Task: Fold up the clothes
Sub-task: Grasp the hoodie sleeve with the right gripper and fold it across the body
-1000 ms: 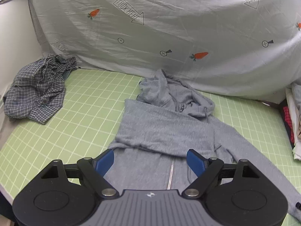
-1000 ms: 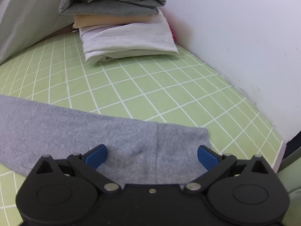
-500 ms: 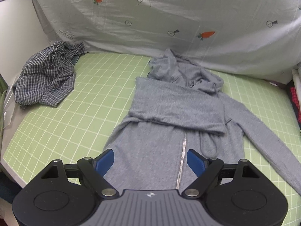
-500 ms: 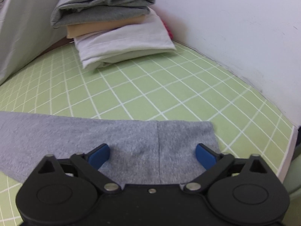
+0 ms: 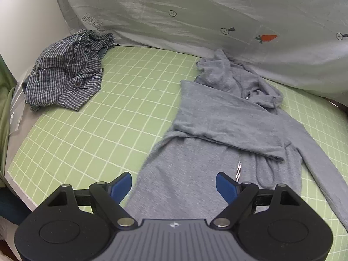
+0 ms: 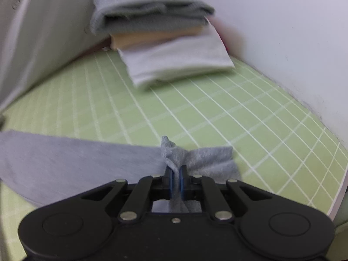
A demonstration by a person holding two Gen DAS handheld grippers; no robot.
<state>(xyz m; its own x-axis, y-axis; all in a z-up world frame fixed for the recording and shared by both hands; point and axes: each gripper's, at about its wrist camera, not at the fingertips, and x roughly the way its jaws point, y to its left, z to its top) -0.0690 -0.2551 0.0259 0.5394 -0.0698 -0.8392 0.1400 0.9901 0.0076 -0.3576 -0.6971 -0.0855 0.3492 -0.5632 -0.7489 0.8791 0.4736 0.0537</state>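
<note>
A grey zip hoodie (image 5: 219, 130) lies front up on the green grid mat (image 5: 108, 126), hood toward the back sheet, one sleeve folded across its chest. The other sleeve runs out to the right (image 5: 322, 169). My left gripper (image 5: 174, 184) is open and empty, hovering above the hoodie's lower body. In the right wrist view my right gripper (image 6: 176, 174) is shut on the cuff end of that grey sleeve (image 6: 195, 158), which bunches between the blue pads; the rest of the sleeve (image 6: 76, 161) trails left on the mat.
A crumpled blue checked shirt (image 5: 67, 71) lies at the mat's back left. A stack of folded clothes (image 6: 165, 39) sits at the back right by the white wall (image 6: 293, 32). A grey carrot-print sheet (image 5: 217, 17) hangs behind. The mat's right edge (image 6: 339, 187) is close.
My right gripper has shut on the sleeve cuff, bunching it. My left gripper has drawn back and turned left, so the checked shirt and more of the hoodie show.
</note>
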